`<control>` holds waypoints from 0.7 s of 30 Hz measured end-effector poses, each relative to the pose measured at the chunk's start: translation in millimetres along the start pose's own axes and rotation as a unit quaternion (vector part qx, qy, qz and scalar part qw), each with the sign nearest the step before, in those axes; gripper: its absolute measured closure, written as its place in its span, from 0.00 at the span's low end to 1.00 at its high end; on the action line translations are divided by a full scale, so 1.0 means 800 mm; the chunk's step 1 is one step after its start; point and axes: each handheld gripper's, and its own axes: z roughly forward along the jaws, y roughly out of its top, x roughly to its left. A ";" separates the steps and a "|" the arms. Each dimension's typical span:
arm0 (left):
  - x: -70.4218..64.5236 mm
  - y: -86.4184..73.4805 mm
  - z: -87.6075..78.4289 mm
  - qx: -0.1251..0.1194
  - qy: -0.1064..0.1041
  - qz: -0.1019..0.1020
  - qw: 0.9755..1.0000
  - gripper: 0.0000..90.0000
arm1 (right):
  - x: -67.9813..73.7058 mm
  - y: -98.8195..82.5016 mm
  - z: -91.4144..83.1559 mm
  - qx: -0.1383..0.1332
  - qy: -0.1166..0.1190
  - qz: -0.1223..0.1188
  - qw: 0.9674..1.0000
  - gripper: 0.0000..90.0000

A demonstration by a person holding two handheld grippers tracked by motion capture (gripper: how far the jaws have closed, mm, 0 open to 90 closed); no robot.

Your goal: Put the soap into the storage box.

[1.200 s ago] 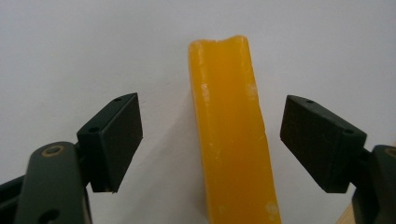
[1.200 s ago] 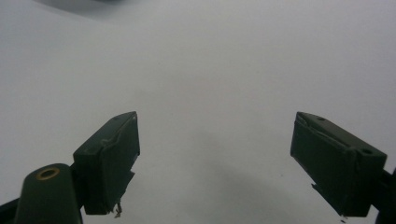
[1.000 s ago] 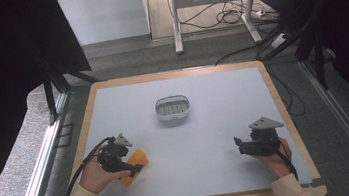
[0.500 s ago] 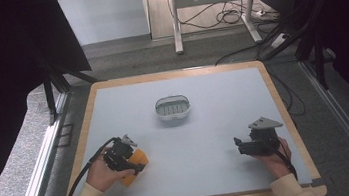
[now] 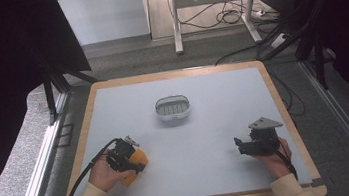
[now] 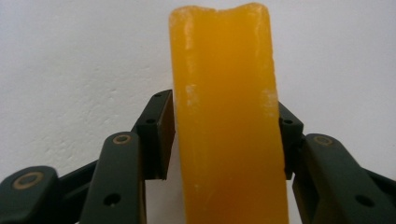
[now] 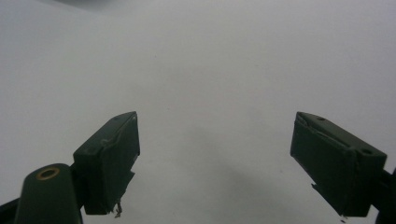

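Left hand-held gripper (image 5: 132, 159) clamps closed; right hand-held gripper (image 5: 243, 146) spreads wide.

A white oval basket (image 5: 173, 110) sits near the centre of a pale grey table (image 5: 216, 123) with a wooden rim; cables (image 5: 225, 17) trail across the floor beyond.

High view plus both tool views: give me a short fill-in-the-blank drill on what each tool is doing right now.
1. The left tool is shut on a bar coloured ____.
2. The right tool has its jaws ____, with nothing between them.
3. The small white basket sits on the table, ____ from both tools.

Missing words: orange; open; apart
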 end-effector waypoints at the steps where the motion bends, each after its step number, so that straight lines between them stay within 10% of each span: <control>1: 0.000 0.000 0.000 0.002 -0.001 0.001 1.000 0.57 | 0.000 0.000 0.000 0.000 -0.001 0.000 1.000 0.18; 21: -0.003 0.000 -0.008 -0.019 0.004 0.009 1.000 0.69 | -0.001 0.000 -0.001 -0.002 -0.007 0.002 1.000 0.18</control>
